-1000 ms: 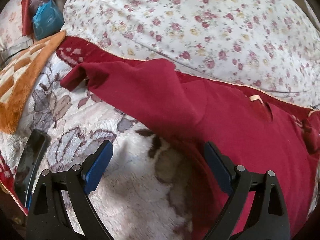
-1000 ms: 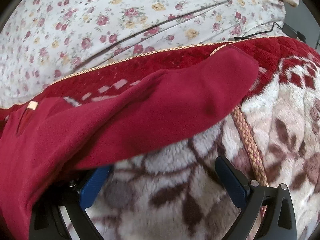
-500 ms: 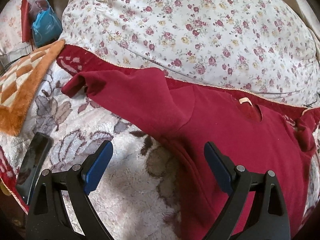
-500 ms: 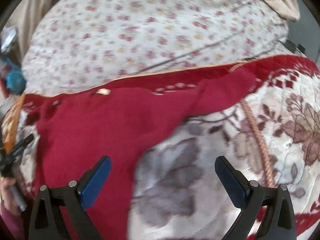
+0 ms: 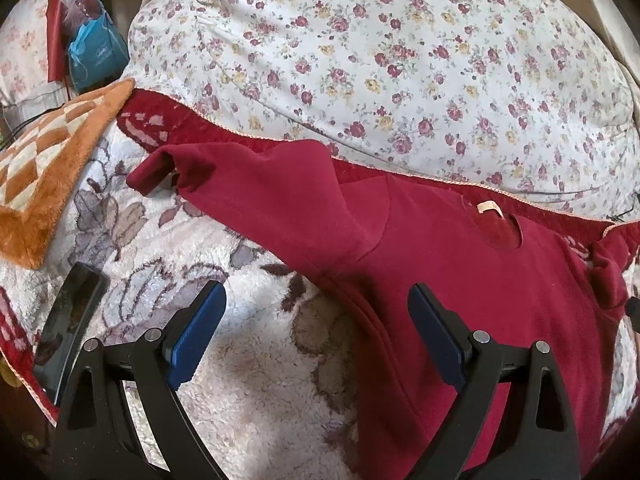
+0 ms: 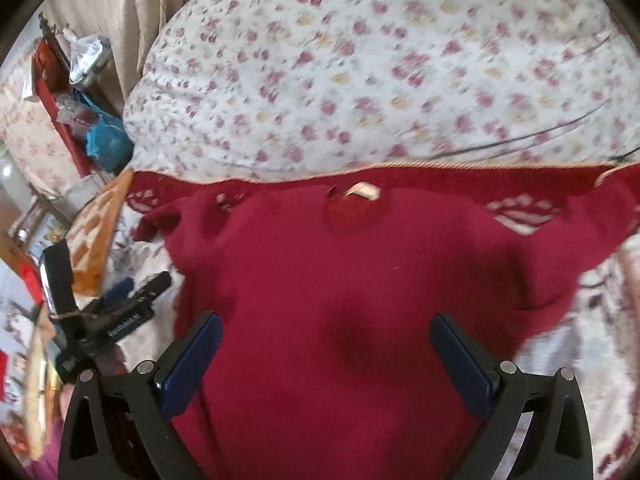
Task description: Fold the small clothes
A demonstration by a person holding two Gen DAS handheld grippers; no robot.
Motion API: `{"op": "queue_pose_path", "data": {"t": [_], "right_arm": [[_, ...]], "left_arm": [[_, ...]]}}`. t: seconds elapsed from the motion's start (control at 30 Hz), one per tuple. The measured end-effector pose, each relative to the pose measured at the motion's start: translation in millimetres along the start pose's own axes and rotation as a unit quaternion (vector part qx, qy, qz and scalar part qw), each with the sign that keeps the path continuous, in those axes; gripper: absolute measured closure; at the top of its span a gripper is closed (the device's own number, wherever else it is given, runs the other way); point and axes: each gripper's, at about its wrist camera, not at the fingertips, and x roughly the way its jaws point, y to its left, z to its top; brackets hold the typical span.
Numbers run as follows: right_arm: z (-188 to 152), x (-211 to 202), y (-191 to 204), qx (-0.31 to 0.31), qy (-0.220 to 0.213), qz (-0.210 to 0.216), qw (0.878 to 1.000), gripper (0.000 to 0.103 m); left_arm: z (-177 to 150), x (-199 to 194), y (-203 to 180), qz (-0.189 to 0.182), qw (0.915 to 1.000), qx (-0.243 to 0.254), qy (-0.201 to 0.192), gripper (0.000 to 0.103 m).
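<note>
A dark red long-sleeved top lies spread on a fleecy floral blanket, neck label toward the far side. Its left sleeve stretches out to the left. In the right wrist view the top fills the middle, its other sleeve reaching right. My left gripper is open and empty above the top's left side seam. My right gripper is open and empty above the body of the top. The left gripper also shows in the right wrist view at the left.
A big floral quilt bundle lies beyond the top. An orange checked mat and a black phone lie at the left. A blue bag and clutter stand at the far left. A braided cord trims the blanket edge.
The right gripper has swung left from the right sleeve to over the body of the top. The left gripper has drawn back a little, showing more of the top. Both stay open.
</note>
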Motion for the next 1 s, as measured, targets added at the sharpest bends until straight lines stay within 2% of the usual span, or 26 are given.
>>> {"op": "queue_pose_path", "data": {"t": [0.07,0.4,0.8,1.0], "right_arm": [[3,10,3,-0.001,0.002,0.004,1.0,0.0],[11,31,9,-0.069,-0.028,-0.068,0.995,0.0],[8,49,-5,-0.048,-0.019,-0.108,0.993,0.0],[7,54,-6,-0.043,-0.014,-0.109,0.993,0.0]], "left_arm": [[1,2,0,0.003,1.0,-0.002,0.0,0.011],[0,18,-7,0.009,0.9998,0.013,0.013,0.011],[-1,24,-15,0.012,0.9996,0.022,0.013,0.011],[-1,25,-16,0.011,0.9996,0.023,0.011,0.011]]}}
